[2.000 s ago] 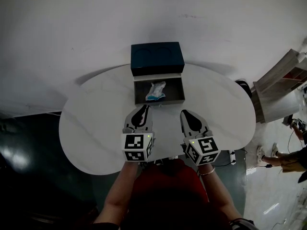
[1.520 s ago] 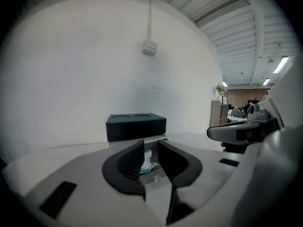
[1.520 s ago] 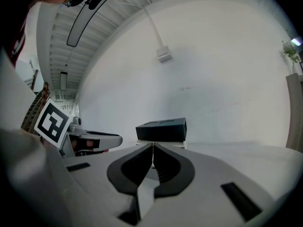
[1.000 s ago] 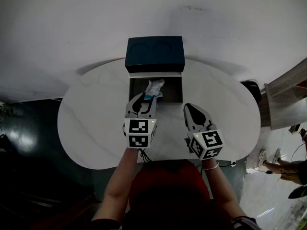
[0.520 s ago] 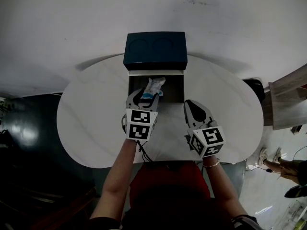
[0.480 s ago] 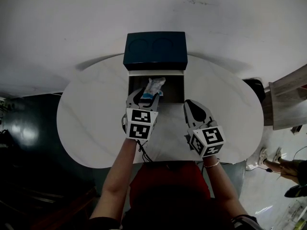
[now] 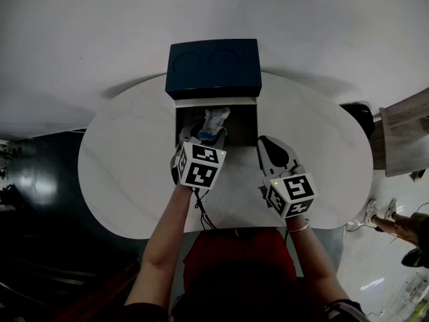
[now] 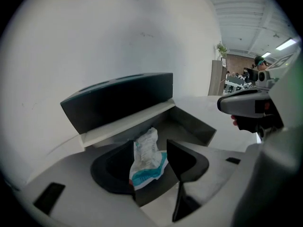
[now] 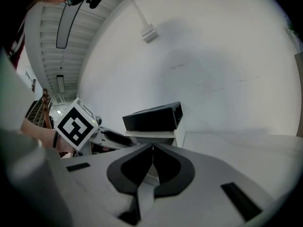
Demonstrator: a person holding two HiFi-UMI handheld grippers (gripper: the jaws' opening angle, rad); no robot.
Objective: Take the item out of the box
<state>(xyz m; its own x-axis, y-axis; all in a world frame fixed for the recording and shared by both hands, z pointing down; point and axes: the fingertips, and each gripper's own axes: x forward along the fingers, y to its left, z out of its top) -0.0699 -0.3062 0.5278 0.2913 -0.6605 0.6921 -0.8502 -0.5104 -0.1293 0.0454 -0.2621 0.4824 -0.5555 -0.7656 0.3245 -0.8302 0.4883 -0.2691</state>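
**A:** Where is the packet point(image 8: 146, 159)?

**B:** It lies inside the open box point(image 7: 245, 123), left of the middle. It is a crumpled white wrapper with a blue-green edge. The box stands at the far side of the round white table point(image 7: 127, 154), and its dark blue lid point(image 7: 213, 69) is folded back behind it.

**A:** And the left gripper point(image 8: 150, 149)?

**B:** It points down over the box's front wall. Its jaws have just been opening and now stand wide apart. The packet sits between them with one jaw on each side, and the pads do not press on it. The packet rests on the box floor and is not lifted.

**A:** What about the right gripper point(image 9: 152, 147)?

**B:** Its jaws are closed against each other with nothing between them. It is over the table outside the box, just in front of the box's right front corner and beside the left gripper. The person's arms reach in from the near edge of the table.
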